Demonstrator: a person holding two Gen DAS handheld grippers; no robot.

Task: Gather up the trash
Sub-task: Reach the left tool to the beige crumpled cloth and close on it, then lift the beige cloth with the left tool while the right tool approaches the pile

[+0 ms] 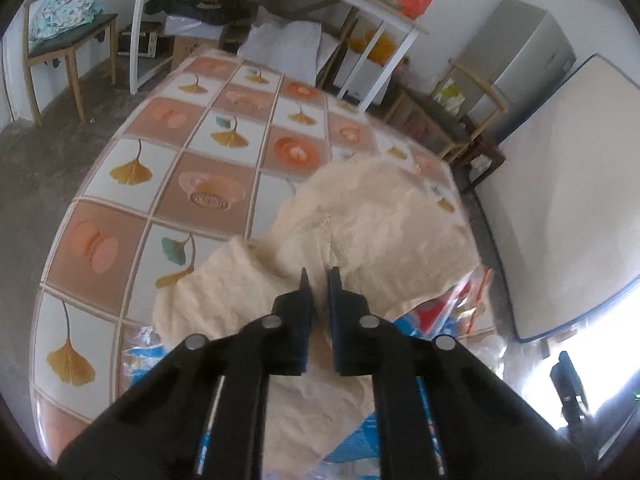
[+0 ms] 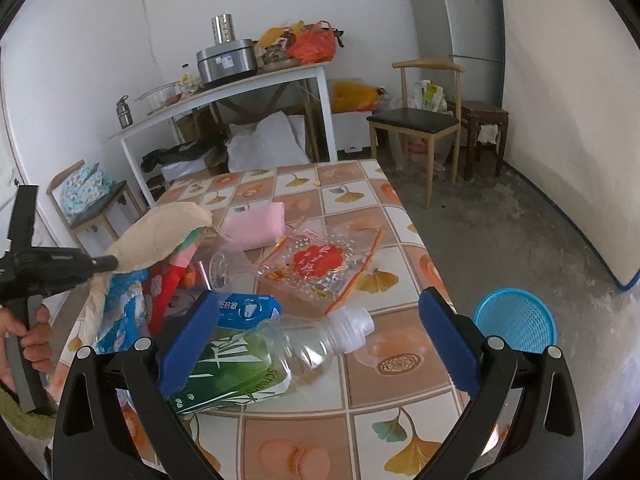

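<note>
My left gripper [image 1: 320,276] is shut on a crumpled beige paper [image 1: 380,224], pinching a fold of it between the pads. In the right wrist view the left gripper [image 2: 106,263] holds this beige paper [image 2: 160,236] lifted over the table's left side. My right gripper [image 2: 319,295] stands wide open above a crushed clear plastic bottle [image 2: 320,336] with a green label, touching nothing. Around the bottle lie a blue toothpaste box [image 2: 248,308], a clear bag with red print [image 2: 320,264], a clear cup [image 2: 224,268] and blue wrappers [image 2: 124,304].
The tiled-pattern table [image 2: 400,380] also carries a pink cloth [image 2: 256,224]. A blue mesh basket [image 2: 516,320] stands on the floor right of the table. A chair [image 2: 416,120] and white shelf table [image 2: 240,92] stand behind. A person's hand [image 2: 36,336] grips the left handle.
</note>
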